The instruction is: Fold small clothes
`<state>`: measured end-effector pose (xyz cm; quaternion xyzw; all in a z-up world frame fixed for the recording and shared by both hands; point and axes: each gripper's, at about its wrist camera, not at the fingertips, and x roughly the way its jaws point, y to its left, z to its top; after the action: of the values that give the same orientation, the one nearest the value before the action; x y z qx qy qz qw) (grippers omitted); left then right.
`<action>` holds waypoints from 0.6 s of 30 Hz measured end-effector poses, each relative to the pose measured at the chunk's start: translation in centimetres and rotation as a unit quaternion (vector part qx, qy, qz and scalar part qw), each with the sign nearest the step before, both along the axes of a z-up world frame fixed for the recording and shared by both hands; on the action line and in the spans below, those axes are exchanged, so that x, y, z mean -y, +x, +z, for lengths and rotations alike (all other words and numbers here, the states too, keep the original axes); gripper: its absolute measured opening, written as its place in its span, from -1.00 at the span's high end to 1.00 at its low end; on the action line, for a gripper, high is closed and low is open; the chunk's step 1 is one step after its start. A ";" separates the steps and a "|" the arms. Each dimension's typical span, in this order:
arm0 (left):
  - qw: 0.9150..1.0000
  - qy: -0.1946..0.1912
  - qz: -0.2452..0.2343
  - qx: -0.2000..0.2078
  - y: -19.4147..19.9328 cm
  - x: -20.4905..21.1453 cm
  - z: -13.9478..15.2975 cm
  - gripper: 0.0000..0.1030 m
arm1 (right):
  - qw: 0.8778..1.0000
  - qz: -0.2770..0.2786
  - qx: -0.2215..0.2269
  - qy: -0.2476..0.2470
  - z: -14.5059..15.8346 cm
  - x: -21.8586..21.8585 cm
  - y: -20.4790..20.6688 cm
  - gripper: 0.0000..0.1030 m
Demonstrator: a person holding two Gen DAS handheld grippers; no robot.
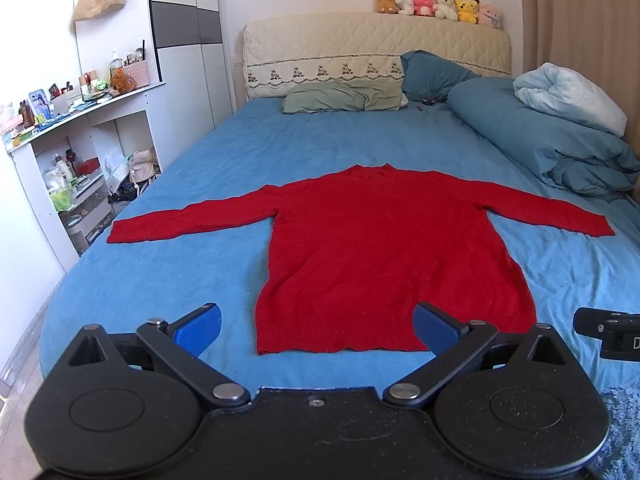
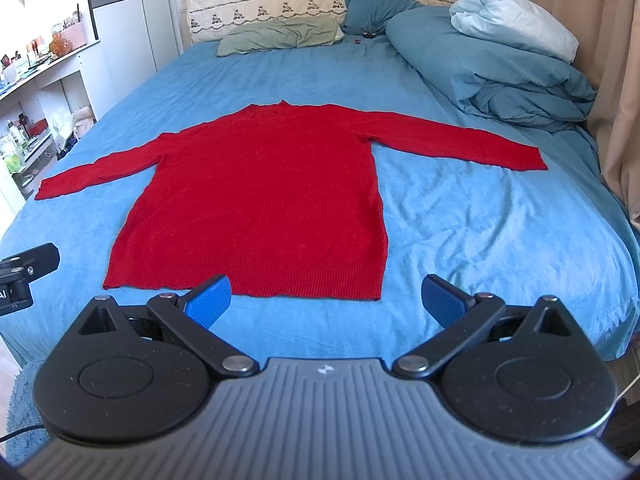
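A red long-sleeved sweater [image 1: 384, 248] lies flat on the blue bed sheet [image 1: 180, 264], sleeves spread to both sides, hem toward me. It also shows in the right wrist view [image 2: 260, 200]. My left gripper [image 1: 316, 330] is open and empty, hovering just short of the hem's left part. My right gripper [image 2: 326, 300] is open and empty, just short of the hem's right corner. A part of the right gripper shows at the right edge of the left wrist view [image 1: 608, 332].
A rolled blue and white duvet [image 2: 512, 56] lies along the bed's right side. Pillows [image 1: 344, 96] lie at the headboard, with plush toys [image 1: 436, 6] on top. Cluttered white shelves [image 1: 76, 152] stand left of the bed. A curtain [image 2: 616, 80] hangs at the right.
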<state>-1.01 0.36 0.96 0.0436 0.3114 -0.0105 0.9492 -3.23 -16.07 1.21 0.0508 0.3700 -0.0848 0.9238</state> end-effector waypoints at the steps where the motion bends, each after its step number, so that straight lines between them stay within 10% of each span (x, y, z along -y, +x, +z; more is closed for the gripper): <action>1: 1.000 0.000 0.000 0.001 0.0 0.0 0.0 -1.00 | 1.000 0.000 0.000 0.000 0.0 0.0 0.0 -1.00; 18: 0.994 -0.012 -0.074 0.077 12.6 7.3 6.7 -1.00 | 0.989 -0.121 0.075 0.029 3.9 13.4 6.9 -1.00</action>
<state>11.56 -6.89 7.63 0.0559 0.2336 -0.0813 0.9673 3.70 -29.46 5.09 0.1281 0.2926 -0.1811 0.9301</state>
